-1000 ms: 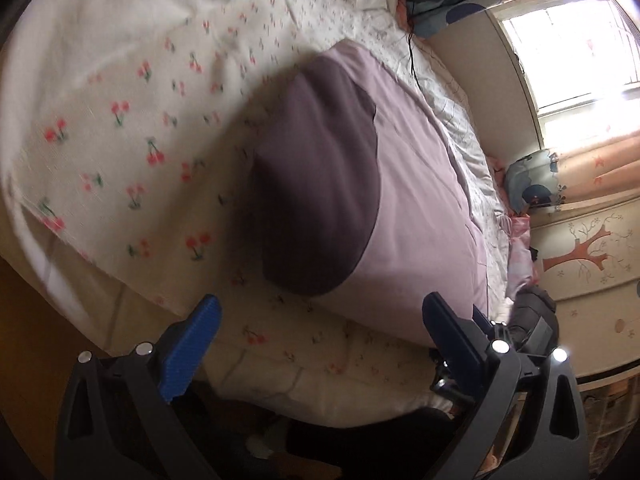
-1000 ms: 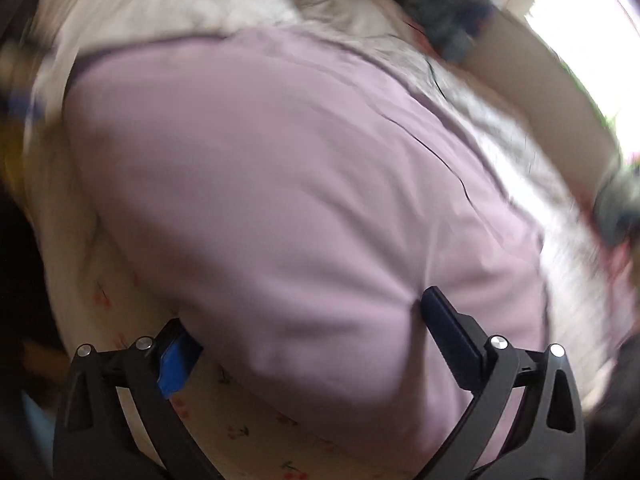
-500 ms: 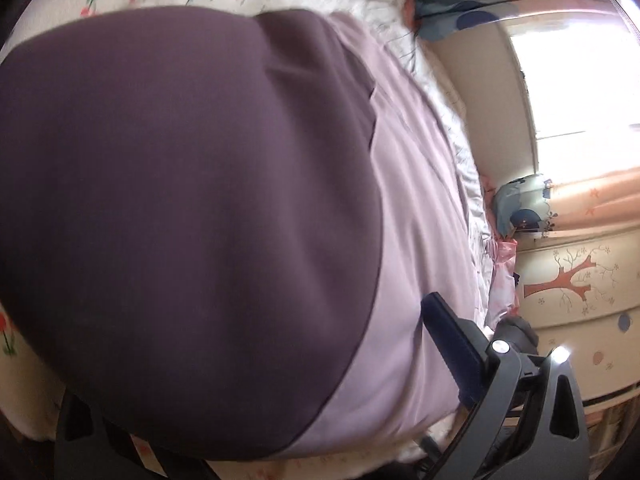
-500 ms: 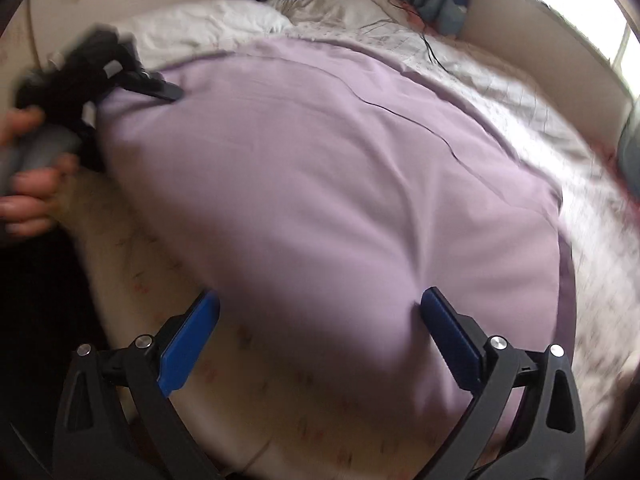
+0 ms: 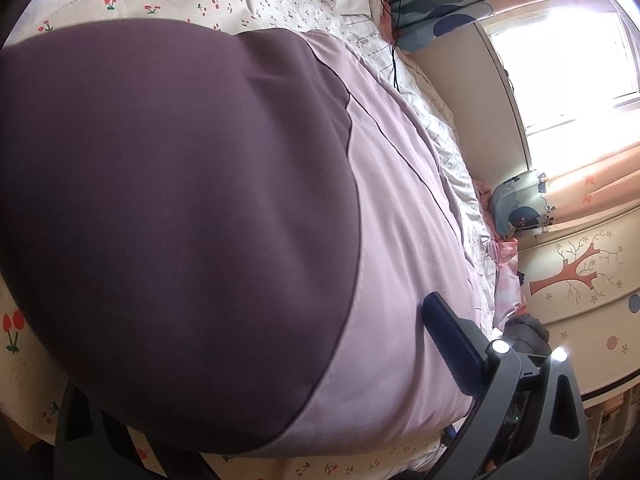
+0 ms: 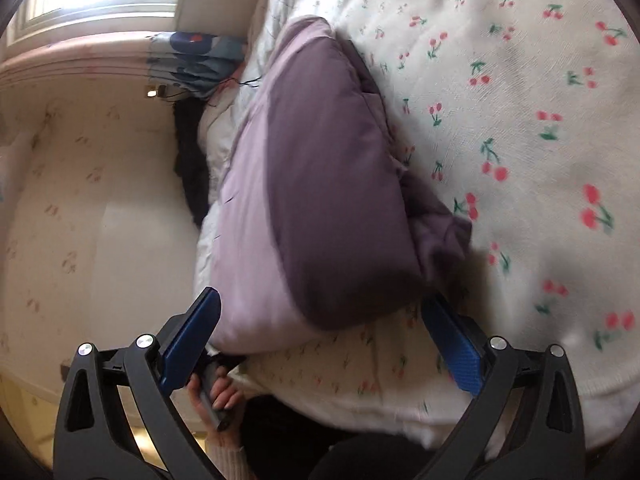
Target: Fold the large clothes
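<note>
Cloth fills nearly the whole left wrist view: the purple garment (image 5: 180, 200) is very close, its dark part lying over the paler lilac part. One second ago my left gripper (image 5: 320, 320) looked at this garment from a distance with both fingers free. Now it has come right up to the garment's near edge, and the fabric hides its left finger. The right finger (image 5: 452, 344) stands against the lilac part, as wide out as before, so I judge this gripper is released and not pinching, though I cannot see the hidden finger.

In the right wrist view the garment lies on the cherry-print bed sheet (image 6: 520, 120) as a thick folded bundle, dark layer on top, with a loose crumpled end at its right side. Below the garment's near left corner, my left hand (image 6: 218, 396) holds its gripper handle.

My right gripper (image 6: 320, 298) is released and holds nothing, its two blue fingers on either side of the garment's near end. Half a second ago it was low over flat lilac cloth; now it has pulled back and turned. I take this to mean one fold is laid down. The crumpled end probably needs tucking before the next fold.
</note>
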Motion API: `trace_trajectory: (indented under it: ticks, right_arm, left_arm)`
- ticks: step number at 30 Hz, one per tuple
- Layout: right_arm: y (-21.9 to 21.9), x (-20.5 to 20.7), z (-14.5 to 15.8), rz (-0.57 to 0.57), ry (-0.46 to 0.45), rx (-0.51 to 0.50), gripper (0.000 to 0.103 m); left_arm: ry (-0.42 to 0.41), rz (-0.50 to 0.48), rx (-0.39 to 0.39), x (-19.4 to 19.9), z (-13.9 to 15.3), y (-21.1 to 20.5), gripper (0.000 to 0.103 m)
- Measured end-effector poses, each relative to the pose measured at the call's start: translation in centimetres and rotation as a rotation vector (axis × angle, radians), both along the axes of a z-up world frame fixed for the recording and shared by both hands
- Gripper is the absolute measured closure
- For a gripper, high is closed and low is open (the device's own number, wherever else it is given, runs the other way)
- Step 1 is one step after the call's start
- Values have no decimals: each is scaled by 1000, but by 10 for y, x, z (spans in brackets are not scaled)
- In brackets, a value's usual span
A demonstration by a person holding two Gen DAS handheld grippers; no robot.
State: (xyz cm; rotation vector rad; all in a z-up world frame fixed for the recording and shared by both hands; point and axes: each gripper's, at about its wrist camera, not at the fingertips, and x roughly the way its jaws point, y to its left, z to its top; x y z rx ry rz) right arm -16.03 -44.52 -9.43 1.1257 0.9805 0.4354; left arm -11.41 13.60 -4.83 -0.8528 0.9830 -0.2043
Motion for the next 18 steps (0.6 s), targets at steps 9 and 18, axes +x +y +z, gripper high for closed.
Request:
trace_trajectory:
  ticks: [9, 18]
  right_arm:
    - [11, 20, 0, -69, -2, -19, 6]
    - [28, 36, -3, -88, 2, 2, 6]
  left_arm:
    - [30, 35, -95, 0, -11, 15, 6]
    - [46, 39, -87, 1, -16, 15, 6]
